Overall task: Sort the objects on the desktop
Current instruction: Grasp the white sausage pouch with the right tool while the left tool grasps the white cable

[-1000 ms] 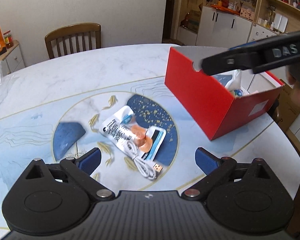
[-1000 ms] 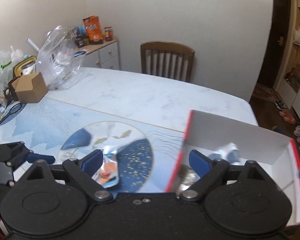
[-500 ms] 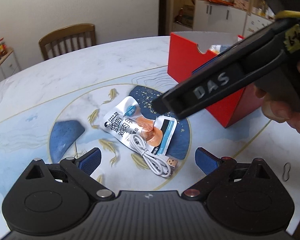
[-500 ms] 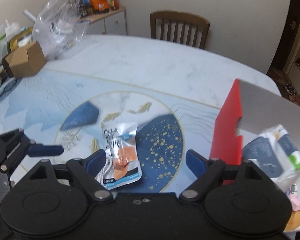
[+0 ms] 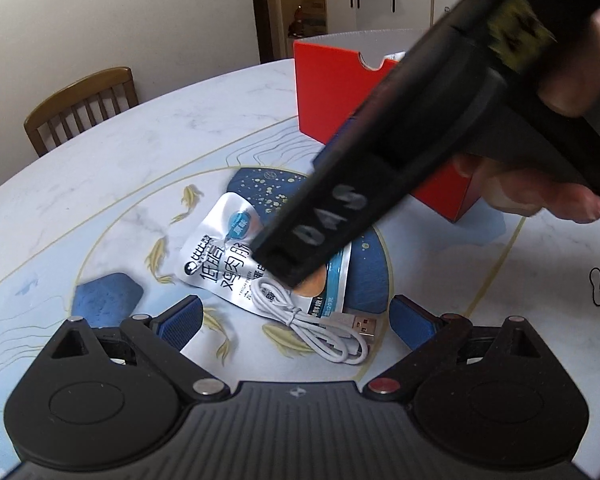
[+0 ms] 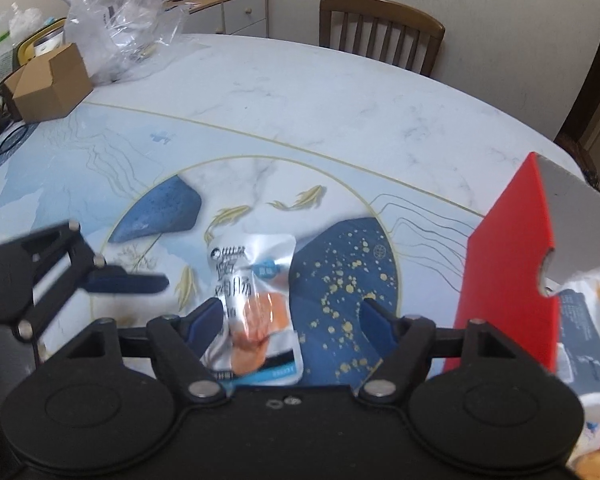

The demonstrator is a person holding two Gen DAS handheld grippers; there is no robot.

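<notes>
A silver snack packet (image 5: 216, 256) with an orange picture lies on the table's blue round pattern. A coiled white USB cable (image 5: 312, 332) rests on its near edge. My left gripper (image 5: 296, 320) is open, low over the cable, which lies between its blue pads. My right gripper (image 6: 292, 318) is open with its jaws closing. The packet (image 6: 256, 300) lies between them, close to the left pad. Its black fingers (image 5: 320, 224) cross the left wrist view and reach down onto the packet. The red box (image 6: 512, 280) stands to the right, with white packs (image 6: 588, 320) inside.
A brown cardboard box (image 6: 48, 84) and a clear plastic bag (image 6: 120, 28) sit at the table's far left. A wooden chair (image 6: 380, 28) stands behind the table. A black rubber band (image 5: 596, 292) lies at the right. A person's hand (image 5: 540, 196) holds the right gripper.
My right gripper came from above the red box leftward and down over the packet, its jaws narrowing. My left gripper sank closer to the cable.
</notes>
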